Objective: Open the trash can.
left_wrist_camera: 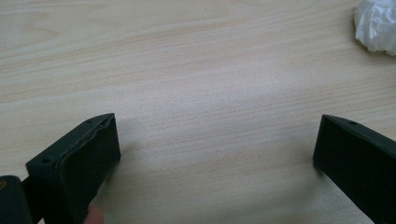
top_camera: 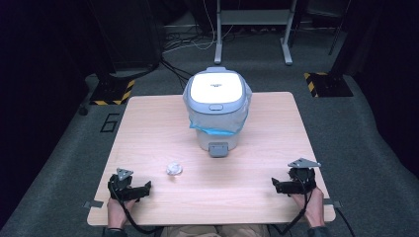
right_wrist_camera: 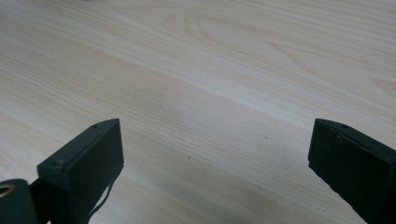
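Both of our grippers rest low on the pale wooden table (top_camera: 148,128), jaws spread wide and holding nothing: left gripper (top_camera: 146,186), right gripper (top_camera: 274,183). Near the left one lies a small crumpled white paper wad (top_camera: 174,169), apart from its jaws.

Your left claw (top_camera: 147,186) sits low at the near left of the desk (top_camera: 163,138), jaws spread wide and holding nothing. Your right claw (top_camera: 274,184) mirrors it at the near right, equally wide, both pointing inward.
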`<state>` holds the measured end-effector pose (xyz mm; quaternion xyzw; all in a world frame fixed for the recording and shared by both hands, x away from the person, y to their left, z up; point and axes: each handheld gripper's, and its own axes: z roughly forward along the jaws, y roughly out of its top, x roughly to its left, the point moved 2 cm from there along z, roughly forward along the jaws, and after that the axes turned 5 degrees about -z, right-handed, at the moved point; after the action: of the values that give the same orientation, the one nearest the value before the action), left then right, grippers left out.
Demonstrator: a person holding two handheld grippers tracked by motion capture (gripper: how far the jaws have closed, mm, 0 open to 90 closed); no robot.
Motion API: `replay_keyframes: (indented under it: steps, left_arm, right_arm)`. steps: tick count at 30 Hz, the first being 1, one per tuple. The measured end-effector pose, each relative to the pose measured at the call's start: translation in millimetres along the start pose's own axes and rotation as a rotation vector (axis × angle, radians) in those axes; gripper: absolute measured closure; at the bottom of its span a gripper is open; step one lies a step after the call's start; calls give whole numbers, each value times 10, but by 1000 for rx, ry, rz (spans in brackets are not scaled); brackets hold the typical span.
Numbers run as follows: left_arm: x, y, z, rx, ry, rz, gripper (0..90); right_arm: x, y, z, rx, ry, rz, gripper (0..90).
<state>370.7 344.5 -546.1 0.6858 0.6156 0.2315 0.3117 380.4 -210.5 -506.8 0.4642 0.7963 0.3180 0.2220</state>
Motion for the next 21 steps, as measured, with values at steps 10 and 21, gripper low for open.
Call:
replay_keyframes:
  steps: [10,21]
  left_arm:
    - [0,0,0,0,0,0,4]
    - [0,0,0,0,0,0,4]
  right_arm:
    - [89,138,-33,-10,25,-18,26]
    - [162,303,-46,-16,48,-49,26]
